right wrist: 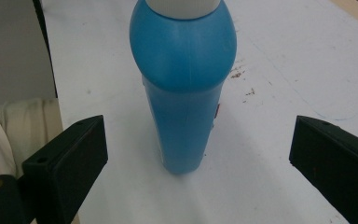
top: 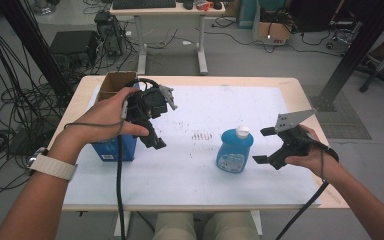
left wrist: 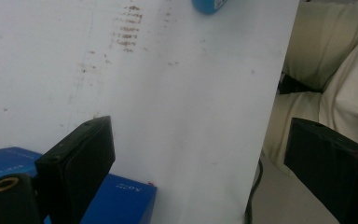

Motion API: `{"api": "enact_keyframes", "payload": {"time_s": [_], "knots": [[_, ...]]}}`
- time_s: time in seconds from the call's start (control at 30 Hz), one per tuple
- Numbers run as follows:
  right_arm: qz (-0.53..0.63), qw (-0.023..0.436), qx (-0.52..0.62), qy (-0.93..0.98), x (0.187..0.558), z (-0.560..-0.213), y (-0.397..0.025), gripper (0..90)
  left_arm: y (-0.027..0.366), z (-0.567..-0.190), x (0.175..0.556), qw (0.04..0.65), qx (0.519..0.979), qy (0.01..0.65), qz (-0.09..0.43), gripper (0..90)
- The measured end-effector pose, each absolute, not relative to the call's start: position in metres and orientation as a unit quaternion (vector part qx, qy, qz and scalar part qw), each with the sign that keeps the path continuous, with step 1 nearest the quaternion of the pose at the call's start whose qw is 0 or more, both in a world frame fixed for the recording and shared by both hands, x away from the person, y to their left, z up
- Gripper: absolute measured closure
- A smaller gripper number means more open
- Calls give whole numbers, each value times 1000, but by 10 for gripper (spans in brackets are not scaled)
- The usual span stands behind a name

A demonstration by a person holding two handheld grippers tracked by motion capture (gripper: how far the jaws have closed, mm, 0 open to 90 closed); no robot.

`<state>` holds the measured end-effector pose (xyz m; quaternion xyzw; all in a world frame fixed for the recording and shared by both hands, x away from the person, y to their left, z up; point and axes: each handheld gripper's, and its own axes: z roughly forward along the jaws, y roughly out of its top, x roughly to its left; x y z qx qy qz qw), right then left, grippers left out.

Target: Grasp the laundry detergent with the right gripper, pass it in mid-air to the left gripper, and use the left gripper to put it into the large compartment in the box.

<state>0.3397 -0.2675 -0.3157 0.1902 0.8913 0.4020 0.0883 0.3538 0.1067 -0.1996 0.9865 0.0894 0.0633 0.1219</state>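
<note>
A blue detergent bottle (top: 234, 150) with a white cap stands upright on the white table cover (top: 200, 170), right of centre. The right gripper (top: 264, 146) hovers just beside it with jaws spread wide, holding nothing. The left gripper (top: 155, 137) is raised above a blue box (top: 111, 149) at the left, its jaws also wide apart and empty.

Little could be read. On the side of the blue box (left wrist: 121, 198), faint characters resembling "20Z" were seen in the left gripper view, though they could not be made out with certainty. A white label was seen on the blue bottle (top: 234, 150), but its print was too small to be read.
</note>
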Motion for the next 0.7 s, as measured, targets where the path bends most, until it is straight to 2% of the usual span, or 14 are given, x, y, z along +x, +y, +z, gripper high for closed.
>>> {"api": "enact_keyframes", "payload": {"time_s": [0.7], "knots": [[411, 86, 190, 888, 339, -331, -269, 39, 107, -203, 356, 121, 986, 94, 60, 88]]}}
